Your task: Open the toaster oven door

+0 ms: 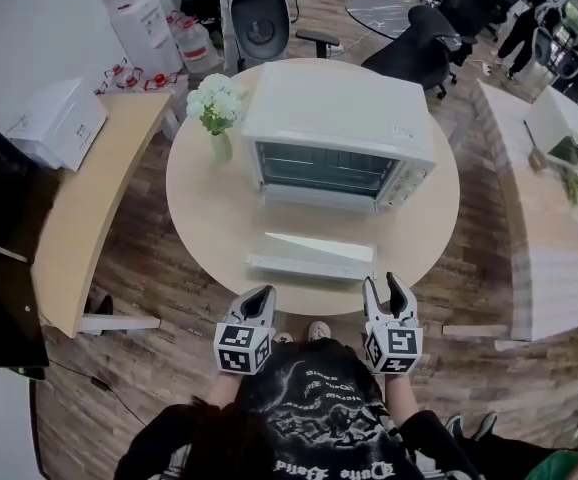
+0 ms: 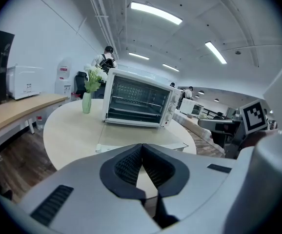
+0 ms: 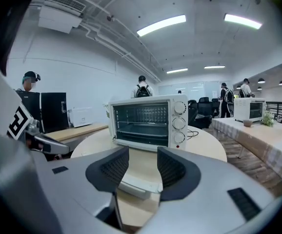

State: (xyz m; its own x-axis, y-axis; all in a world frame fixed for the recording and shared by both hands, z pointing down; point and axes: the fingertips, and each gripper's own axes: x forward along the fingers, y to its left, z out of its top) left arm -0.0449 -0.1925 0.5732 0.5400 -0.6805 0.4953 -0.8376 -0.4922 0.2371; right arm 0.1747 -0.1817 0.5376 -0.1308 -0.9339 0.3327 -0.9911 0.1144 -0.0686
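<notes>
You held both grippers low at the near edge of the round table, right in front of your body.

Your left gripper was closed. In the left gripper view, the two dark pads of the left gripper met at their tips, and there was nothing between them. It hung by the table's near edge, a bit to the left of the door.

Your right gripper was open. In the right gripper view, the pads of the right gripper stood apart with a clear gap. You could see the near edge of the door through that gap, but the pads did not press on it. This gripper held nothing. From the head view, its tips were just beside the door's near right corner.

The toaster oven sat on the far half of the table, facing you. Its door was already down. It lay flat on the table top and reached toward you. You could see straight into the oven and its wire racks.

A small vase with white flowers stood on the table just beside the oven, on its left side. It was upright.
</notes>
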